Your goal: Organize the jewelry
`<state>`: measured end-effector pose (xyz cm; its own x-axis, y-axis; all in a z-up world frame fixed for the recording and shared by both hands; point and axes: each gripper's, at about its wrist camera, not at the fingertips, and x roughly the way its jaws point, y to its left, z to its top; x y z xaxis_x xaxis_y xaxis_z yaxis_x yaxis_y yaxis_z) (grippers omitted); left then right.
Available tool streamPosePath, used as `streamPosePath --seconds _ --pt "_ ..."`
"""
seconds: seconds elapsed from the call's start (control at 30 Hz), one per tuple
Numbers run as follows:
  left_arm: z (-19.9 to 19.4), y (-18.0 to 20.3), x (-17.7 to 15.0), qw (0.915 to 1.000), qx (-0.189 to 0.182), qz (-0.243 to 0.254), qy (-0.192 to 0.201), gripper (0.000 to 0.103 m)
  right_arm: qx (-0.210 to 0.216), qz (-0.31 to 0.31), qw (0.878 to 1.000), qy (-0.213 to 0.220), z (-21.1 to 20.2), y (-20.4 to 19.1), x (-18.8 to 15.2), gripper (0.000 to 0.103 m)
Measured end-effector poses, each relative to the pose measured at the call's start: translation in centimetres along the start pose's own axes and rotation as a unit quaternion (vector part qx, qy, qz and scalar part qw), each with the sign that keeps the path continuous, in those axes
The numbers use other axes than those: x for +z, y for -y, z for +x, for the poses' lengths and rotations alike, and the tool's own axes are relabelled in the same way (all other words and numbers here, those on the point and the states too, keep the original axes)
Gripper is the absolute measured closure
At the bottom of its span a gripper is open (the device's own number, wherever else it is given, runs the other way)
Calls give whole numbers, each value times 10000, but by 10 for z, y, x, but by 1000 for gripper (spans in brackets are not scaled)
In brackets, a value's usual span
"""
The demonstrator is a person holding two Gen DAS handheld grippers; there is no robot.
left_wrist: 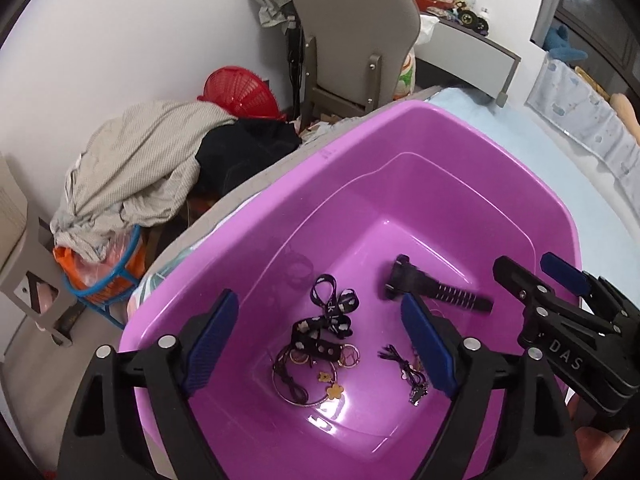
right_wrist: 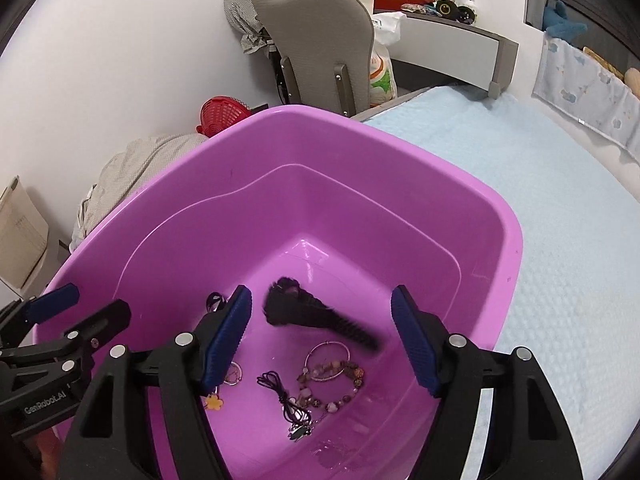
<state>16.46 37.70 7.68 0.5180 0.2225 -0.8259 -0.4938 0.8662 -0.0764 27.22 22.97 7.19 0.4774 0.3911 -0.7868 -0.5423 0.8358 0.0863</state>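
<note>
A pink plastic basin [left_wrist: 400,128] [right_wrist: 168,184] sits on the bed. Inside lie a black hair clip [left_wrist: 436,286] [right_wrist: 316,316], a black patterned ribbon [left_wrist: 332,316], a thin bangle with flower charms [left_wrist: 304,380], a dark cord necklace [left_wrist: 408,372] [right_wrist: 288,400] and a beaded bracelet [right_wrist: 340,380]. My left gripper [left_wrist: 320,344] is open and empty above the ribbon and bangle. My right gripper [right_wrist: 324,340] is open and empty above the clip and bracelet; it also shows in the left wrist view [left_wrist: 532,268]. The left gripper shows in the right wrist view [right_wrist: 88,308].
The basin rests on a light blue bed cover [right_wrist: 540,220]. A grey chair [left_wrist: 352,40], a red basket [left_wrist: 240,92] and a pile of clothes [left_wrist: 136,168] stand on the floor beyond the bed's edge. A padded bed rail [right_wrist: 584,84] runs at the right.
</note>
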Motion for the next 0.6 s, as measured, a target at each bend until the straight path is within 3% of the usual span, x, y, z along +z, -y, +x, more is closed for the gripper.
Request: streamPosePath --seconds 0.3,0.6 --pt "-2 -5 -3 9998 77 -172 -38 11 66 23 10000 29 -7 -2 -7 34" --pt "-12 -4 -8 9996 201 -182 6 10 102 36 9999 67 -16 -8 -21 34"
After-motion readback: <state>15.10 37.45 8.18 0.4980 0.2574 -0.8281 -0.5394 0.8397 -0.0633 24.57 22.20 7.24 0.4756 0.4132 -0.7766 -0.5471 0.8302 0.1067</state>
